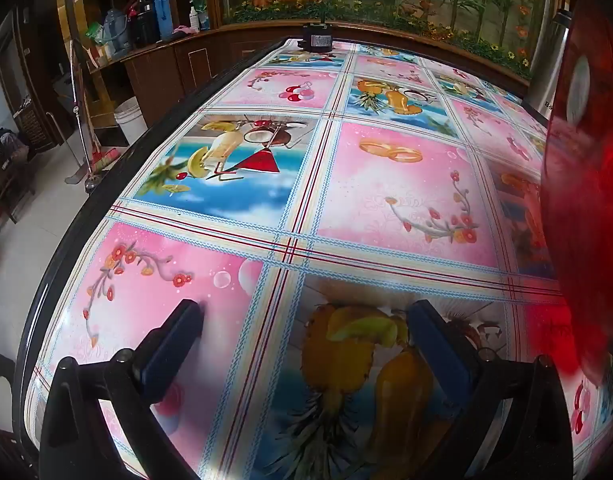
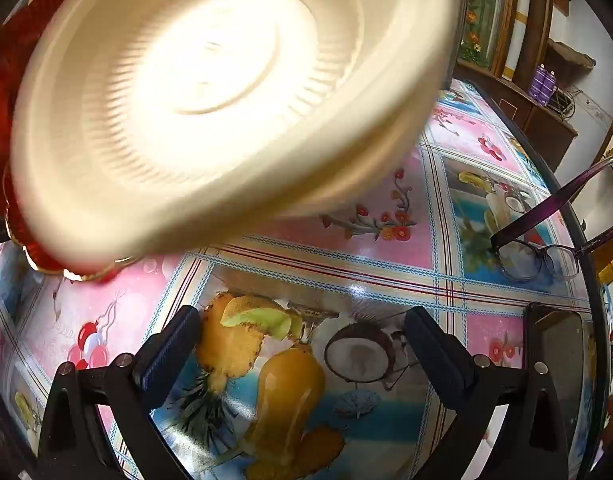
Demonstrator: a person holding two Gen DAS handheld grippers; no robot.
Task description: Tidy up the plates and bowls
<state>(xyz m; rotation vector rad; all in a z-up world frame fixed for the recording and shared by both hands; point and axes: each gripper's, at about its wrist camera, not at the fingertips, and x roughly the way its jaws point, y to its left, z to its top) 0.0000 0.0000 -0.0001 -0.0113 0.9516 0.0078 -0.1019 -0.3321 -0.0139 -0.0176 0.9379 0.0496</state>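
Note:
A cream ribbed plate (image 2: 210, 100) fills the upper left of the right wrist view, tilted and blurred, above the table (image 2: 386, 268). Behind it at the left edge shows a red dish (image 2: 22, 216) with a gold scalloped rim. What holds the cream plate is hidden. My right gripper (image 2: 302, 316) stands open over the fruit-print cloth, below the plate and apart from it. In the left wrist view a blurred red dish (image 1: 586, 160) covers the right edge. My left gripper (image 1: 306, 312) is open with nothing between its fingers, just above the table (image 1: 386, 200).
A pair of purple-framed glasses (image 2: 546, 256) lies near the table's right edge, with a dark phone (image 2: 558, 348) nearer to me. A small black device (image 1: 317, 38) sits at the far end. A steel flask (image 1: 550, 68) stands at the back right. Cabinets and a bucket (image 1: 129, 120) flank the table.

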